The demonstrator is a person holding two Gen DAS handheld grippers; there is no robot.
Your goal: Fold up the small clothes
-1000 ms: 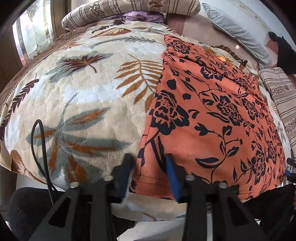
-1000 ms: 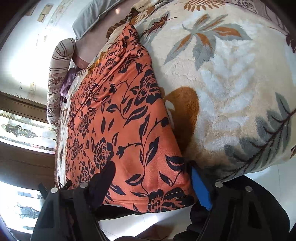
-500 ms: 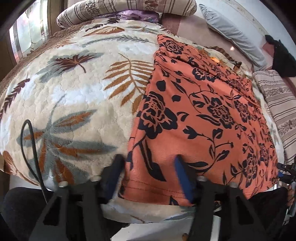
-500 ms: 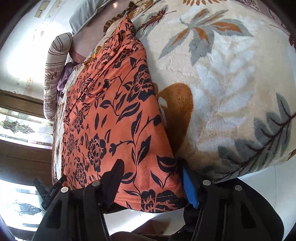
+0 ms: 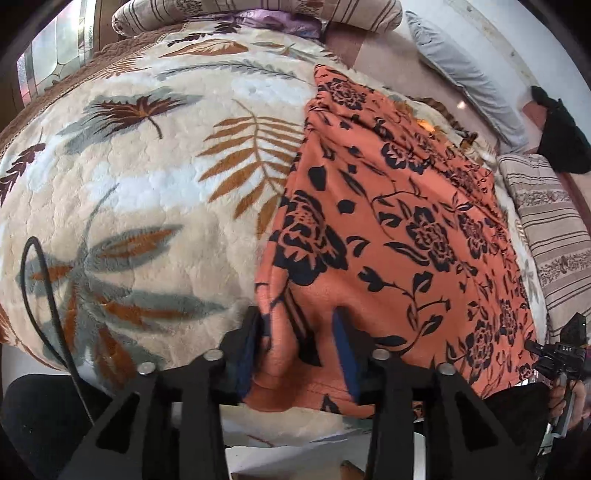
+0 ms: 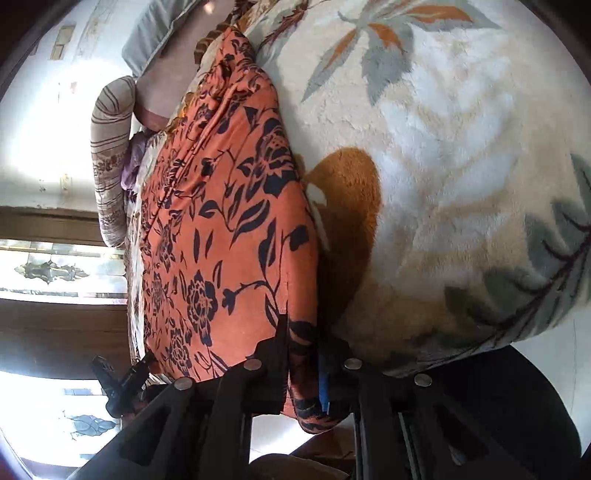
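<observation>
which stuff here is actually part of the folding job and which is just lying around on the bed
Job: orange floral garment; left tongs and right tongs, both pinching its near hem.

Lying about: leaf-print blanket, striped bolster, grey pillow, purple cloth.

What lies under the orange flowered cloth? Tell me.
The orange cloth lies on a cream leaf-print blanket, which shows around its edges. Both grippers pinch its near hem. Whatever sits beneath its middle is covered.

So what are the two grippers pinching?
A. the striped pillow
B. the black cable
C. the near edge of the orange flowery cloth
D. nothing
C: the left gripper and the right gripper each have a bunched fold of the orange cloth's near hem between their fingers.
</observation>
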